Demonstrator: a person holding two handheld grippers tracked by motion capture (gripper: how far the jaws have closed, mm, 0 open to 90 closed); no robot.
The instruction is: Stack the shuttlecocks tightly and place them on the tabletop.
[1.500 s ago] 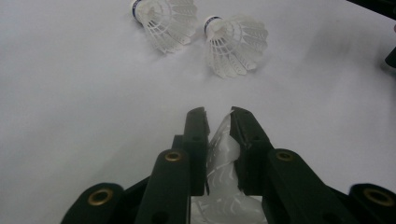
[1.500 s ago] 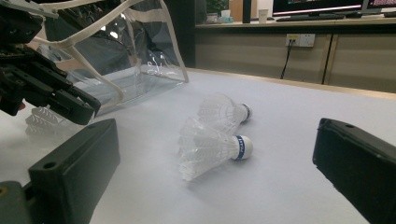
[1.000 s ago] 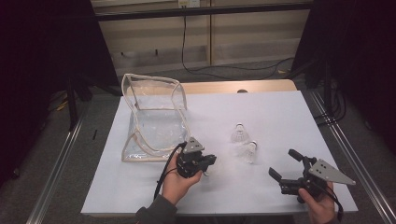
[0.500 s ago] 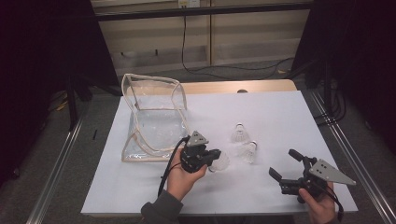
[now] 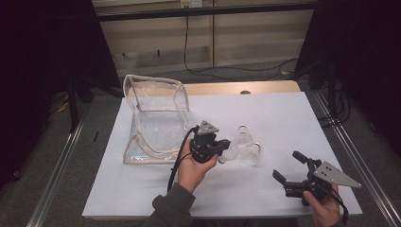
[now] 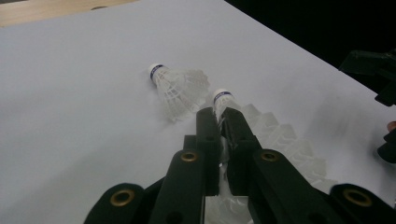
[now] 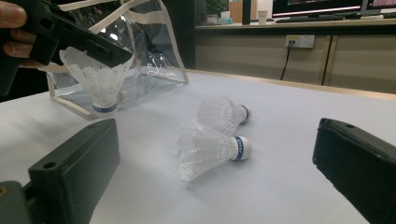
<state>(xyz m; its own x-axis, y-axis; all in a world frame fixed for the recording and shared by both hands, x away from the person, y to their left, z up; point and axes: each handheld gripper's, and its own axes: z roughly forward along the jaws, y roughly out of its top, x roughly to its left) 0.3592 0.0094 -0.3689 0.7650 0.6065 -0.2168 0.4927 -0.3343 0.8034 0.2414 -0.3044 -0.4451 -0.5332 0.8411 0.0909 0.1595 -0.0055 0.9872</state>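
while left gripper (image 5: 221, 150) clamps one shuttlecock (image 7: 103, 81), two shuttlecocks (image 7: 212, 140) lie loose.

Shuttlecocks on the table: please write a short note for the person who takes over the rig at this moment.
Left hand-held gripper: shut on one shuttlecock, lifted off the white table, cork end down, close to the clear bag.
Right hand-held gripper: open, holds nothing, low near the front right of the table.
Two more shuttlecocks lie on their sides mid-table: the nearer shuttlecock and the farther shuttlecock.
Done: first one picked up. Left, probably: place it in the bag, then the other two. I see none inside the bag yet.
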